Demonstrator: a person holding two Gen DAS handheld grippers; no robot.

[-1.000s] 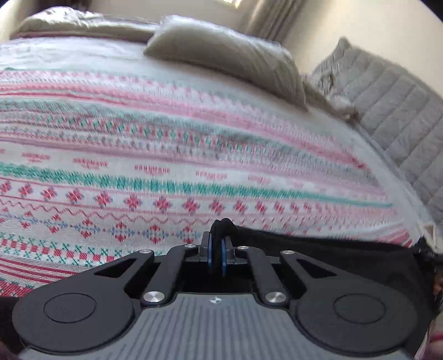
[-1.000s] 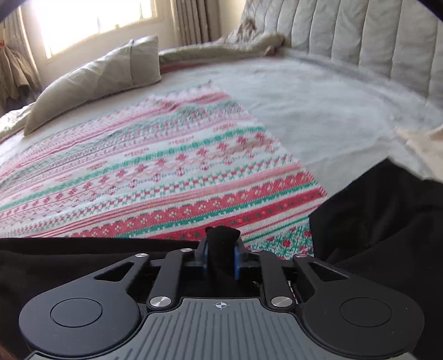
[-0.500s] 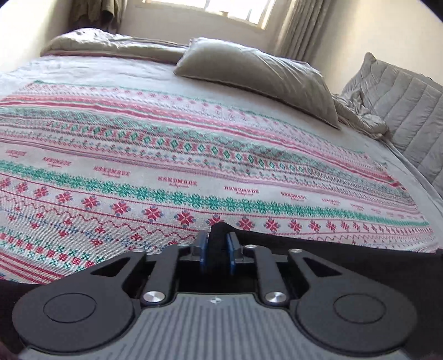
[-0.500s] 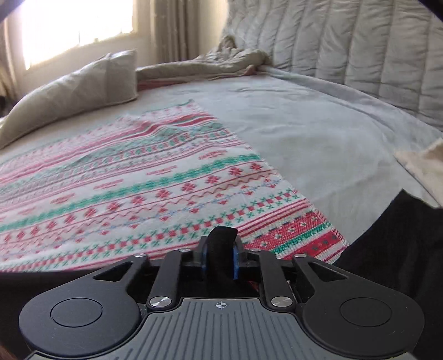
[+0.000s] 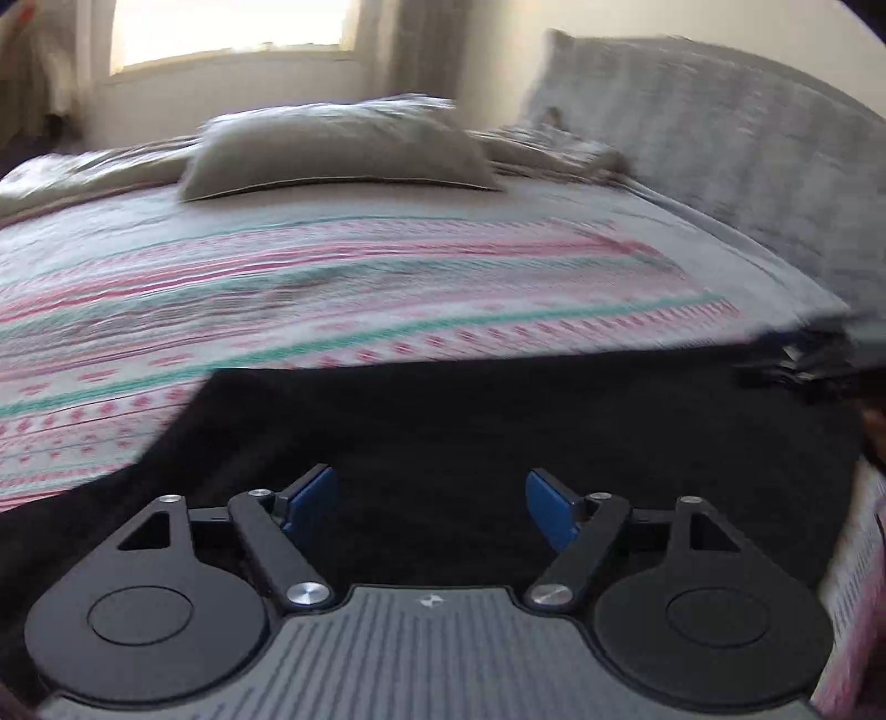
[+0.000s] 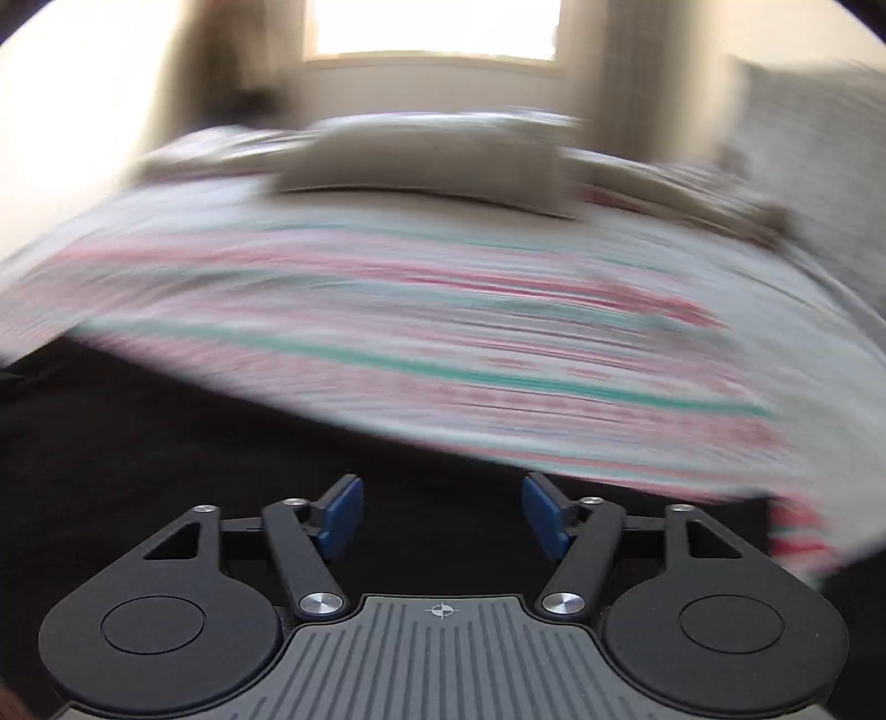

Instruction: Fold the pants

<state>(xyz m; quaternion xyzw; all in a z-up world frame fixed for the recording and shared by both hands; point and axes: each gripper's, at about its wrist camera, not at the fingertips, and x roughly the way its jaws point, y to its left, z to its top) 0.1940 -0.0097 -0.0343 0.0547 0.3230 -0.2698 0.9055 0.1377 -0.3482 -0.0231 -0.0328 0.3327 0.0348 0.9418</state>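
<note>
Two grippers hang above the black pants [image 5: 498, 421], and both have their fingers spread apart with nothing pinched between them. The left gripper [image 5: 431, 505] has just been opening its jaws; its blue fingers [image 5: 310, 498] stand wide and only the dark cloth lies below the gap, not pressed by the pads. The right gripper [image 6: 441, 518] has also just been opening, and its blue fingers [image 6: 545, 518] are released in the same way, above the pants [image 6: 166, 443]. The pants lie flat on the near part of the bed, on top of the patterned blanket [image 5: 387, 288] with pink, red and green stripes. From the pants, the blanket stretches away toward a grey pillow [image 5: 338, 149], which lies beyond it near the window [image 5: 232, 27]. To the right of the pants, further back, a quilted grey headboard [image 5: 747, 138] rises. Both views are blurred, the right wrist view more strongly.
</note>
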